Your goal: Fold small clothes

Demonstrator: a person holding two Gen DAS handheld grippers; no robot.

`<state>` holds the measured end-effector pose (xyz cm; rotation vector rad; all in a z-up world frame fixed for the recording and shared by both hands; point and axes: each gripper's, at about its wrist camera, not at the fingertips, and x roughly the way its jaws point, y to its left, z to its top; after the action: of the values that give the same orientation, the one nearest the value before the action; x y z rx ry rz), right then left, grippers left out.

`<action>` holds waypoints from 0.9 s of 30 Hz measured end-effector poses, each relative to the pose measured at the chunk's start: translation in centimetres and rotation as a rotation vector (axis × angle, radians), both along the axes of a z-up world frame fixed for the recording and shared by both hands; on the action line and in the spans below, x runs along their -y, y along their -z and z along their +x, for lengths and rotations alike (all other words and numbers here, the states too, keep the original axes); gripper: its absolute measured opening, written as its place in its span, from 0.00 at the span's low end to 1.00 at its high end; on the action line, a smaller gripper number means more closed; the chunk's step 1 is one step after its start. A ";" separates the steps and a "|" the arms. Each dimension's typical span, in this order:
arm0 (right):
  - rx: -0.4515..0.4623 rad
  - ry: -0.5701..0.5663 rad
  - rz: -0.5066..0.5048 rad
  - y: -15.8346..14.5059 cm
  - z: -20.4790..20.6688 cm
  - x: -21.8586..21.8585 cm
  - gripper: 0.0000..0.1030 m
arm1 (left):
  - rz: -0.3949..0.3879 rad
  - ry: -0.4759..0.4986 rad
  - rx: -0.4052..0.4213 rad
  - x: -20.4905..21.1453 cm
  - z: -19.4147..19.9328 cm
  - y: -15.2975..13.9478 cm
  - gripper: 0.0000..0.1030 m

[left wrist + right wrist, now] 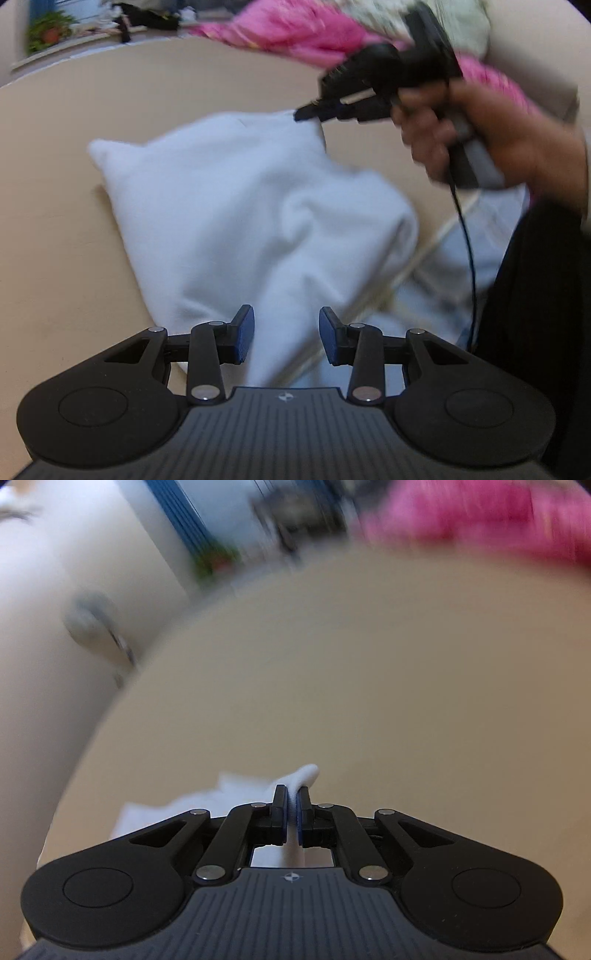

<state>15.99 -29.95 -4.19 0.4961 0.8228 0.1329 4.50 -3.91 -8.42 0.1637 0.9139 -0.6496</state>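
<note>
Right gripper [293, 805] clamped on white garment [251, 206] corner, mid-fold, apparently. Left gripper [286, 334] apart at garment's near edge; next likely: pin it.

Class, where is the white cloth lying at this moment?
In the left wrist view the white cloth lies on the beige table, ahead of the open left gripper; the right gripper pinches its far corner.

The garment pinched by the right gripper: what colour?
White, clearest in the left wrist view.
</note>
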 end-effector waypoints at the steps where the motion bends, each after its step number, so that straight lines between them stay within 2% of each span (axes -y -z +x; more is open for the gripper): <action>1: 0.006 0.030 -0.016 -0.1 -0.3 0.2 0.17 | 0.008 0.007 -0.008 0.0 0.0 0.2 0.42; 2: 0.019 0.054 -0.017 -0.5 -0.8 0.5 0.29 | -0.003 0.007 -0.017 -0.2 0.1 0.1 0.42; 3: 0.035 0.075 0.001 -1.0 -1.4 0.9 0.36 | -0.038 -0.003 -0.028 -0.7 0.3 -0.3 0.42; 4: 0.051 0.089 0.032 -1.4 -2.1 1.6 0.48 | -0.080 -0.025 -0.032 -1.5 0.6 -0.8 0.42; 5: 0.057 0.090 0.069 -1.8 -2.9 2.1 0.50 | -0.125 -0.057 -0.029 -2.5 0.9 -1.3 0.42; 8: 0.017 -0.029 0.191 -1.8 -5.1 2.9 0.50 | -0.200 -0.148 -0.021 -4.9 1.8 -2.3 0.42; 10: -0.006 -0.160 0.199 -1.9 -6.9 2.5 0.50 | -0.212 -0.208 -0.017 -6.2 2.4 -2.6 0.42; 13: 0.022 -0.321 0.092 -2.4 -10.1 1.3 0.50 | -0.225 -0.240 -0.012 -6.8 2.5 -2.9 0.42; 18: 0.061 -0.523 0.070 -1.9 -13.6 0.5 0.50 | -0.203 -0.211 0.018 -6.4 1.7 -3.2 0.43; 21: 0.071 -0.585 -0.014 -1.9 -13.7 -1.5 0.51 | -0.189 -0.205 0.022 -6.4 1.2 -3.1 0.43; 24: 0.052 -0.648 -0.147 -0.4 -13.8 -4.2 0.51 | -0.182 -0.219 0.019 -6.6 0.8 -2.9 0.43; 25: 0.054 -0.676 -0.183 0.1 -14.0 -4.9 0.50 | -0.177 -0.224 0.017 -6.8 0.6 -2.8 0.43; 27: 0.078 -0.727 -0.226 0.4 -14.4 -5.8 0.33 | -0.168 -0.229 0.017 -6.8 0.5 -2.8 0.43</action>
<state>1.61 -24.18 -4.59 -0.0399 0.8986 0.7158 5.01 2.90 -5.64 -0.0844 0.8425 -0.5076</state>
